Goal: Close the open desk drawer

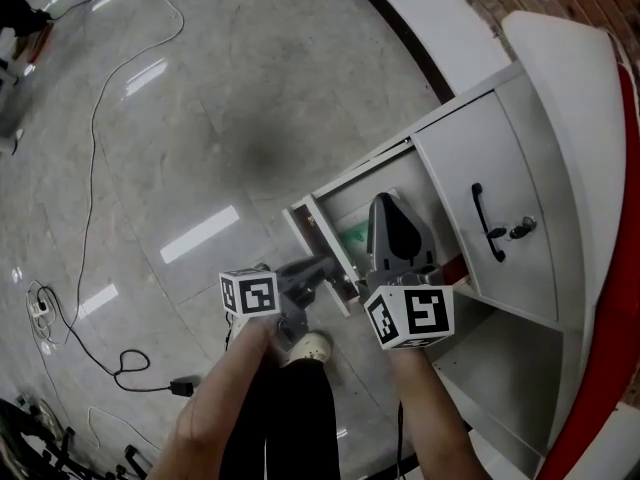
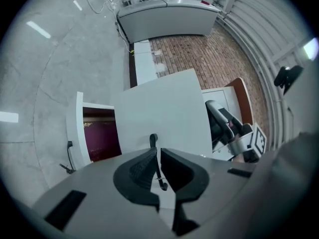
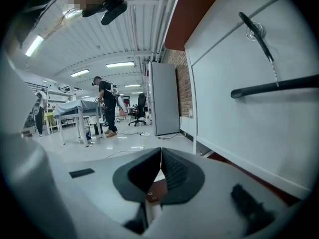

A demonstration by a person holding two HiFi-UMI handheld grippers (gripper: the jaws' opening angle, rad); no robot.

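**A:** Where is the drawer?

**B:** I see the drawer [image 1: 340, 218] pulled out from the white desk, below the tabletop [image 1: 570, 88] with its red edge. Something green [image 1: 352, 236] lies inside. Its front panel [image 2: 159, 108] faces my left tongs [image 2: 157, 156].

**A:** And the tongs?

**B:** My left tongs are closed, right at that panel. The thin black handle [image 2: 153, 141] shows in the slit between the pads, and I can't tell whether they pinch it. My right tongs [image 3: 160, 153] are closed too, with nothing between them.

**A:** Anything in the drawer's way?

**B:** The right tongs themselves. From the head camera they lie across the drawer's open top, just beside the cabinet door [image 1: 500, 168] with its bar pull [image 1: 487, 223] and key [image 1: 522, 228]. Whether they sit inside the drawer or above it, I can't tell.

**A:** What else is around?

**B:** A cable [image 1: 92, 158] snakes over the grey polished floor [image 1: 200, 88], well clear of the desk. A shoe [image 1: 312, 346] shows just under my left tongs. Far across the room a person [image 3: 106, 106] stands near tables, with an office chair [image 3: 141, 108] beyond.
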